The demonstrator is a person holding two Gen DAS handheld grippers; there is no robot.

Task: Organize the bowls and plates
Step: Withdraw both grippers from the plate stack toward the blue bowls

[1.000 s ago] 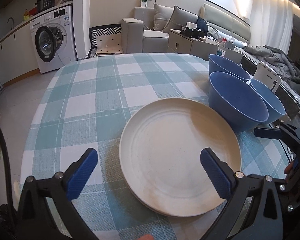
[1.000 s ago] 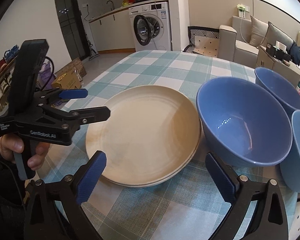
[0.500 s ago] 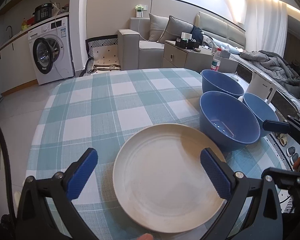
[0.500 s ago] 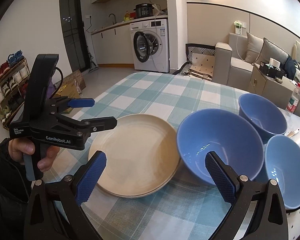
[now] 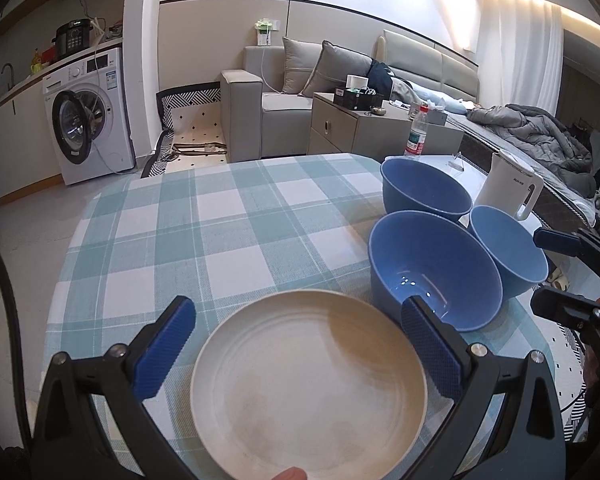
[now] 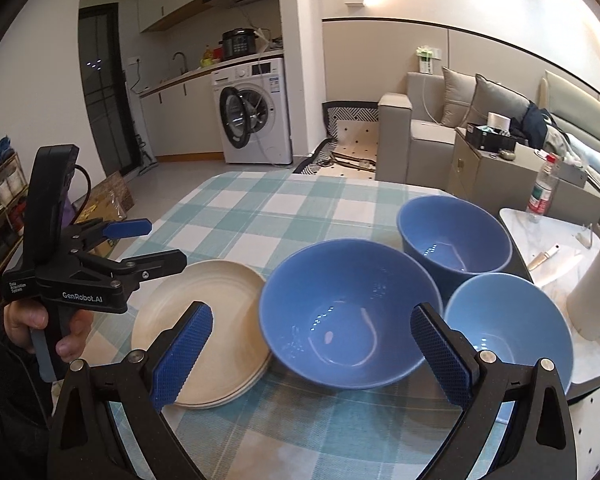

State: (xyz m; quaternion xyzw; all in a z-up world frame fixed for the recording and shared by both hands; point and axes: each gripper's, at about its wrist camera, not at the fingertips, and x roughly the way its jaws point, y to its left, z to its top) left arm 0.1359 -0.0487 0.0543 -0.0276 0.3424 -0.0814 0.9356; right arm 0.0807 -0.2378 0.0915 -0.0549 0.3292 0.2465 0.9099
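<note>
From my left wrist camera I look down on the cream plates (image 5: 308, 384), a short stack lying flat and face up at the near edge of the surface (image 5: 204, 224), which wears a teal-and-white check cloth. Being round, the plates have no long axis; their open faces point straight up. My left gripper (image 5: 298, 350) hangs above them with its blue-padded fingers (image 5: 164, 346) spread wide, one on each side of the stack and holding nothing.

Just right of the plates stands the large blue bowl (image 5: 434, 270), upright, mouth up, its wall close against the plate rim; whether they touch I cannot tell. Behind it sits a second blue bowl (image 5: 424, 192), and to its right a paler blue bowl (image 5: 508, 248), both upright too. The three form a tight cluster at the right side of the cloth. A white kettle (image 5: 510, 190) stands beyond them on the neighbouring white top.

From the right wrist camera, my right gripper (image 6: 314, 354) hovers over the large blue bowl, fingers (image 6: 182, 356) spread apart, empty, framing that bowl between them. There the stack shows at least two rims at its near edge, and a hand (image 6: 40, 330) holds the left gripper's handle over the plates' left side.
</note>
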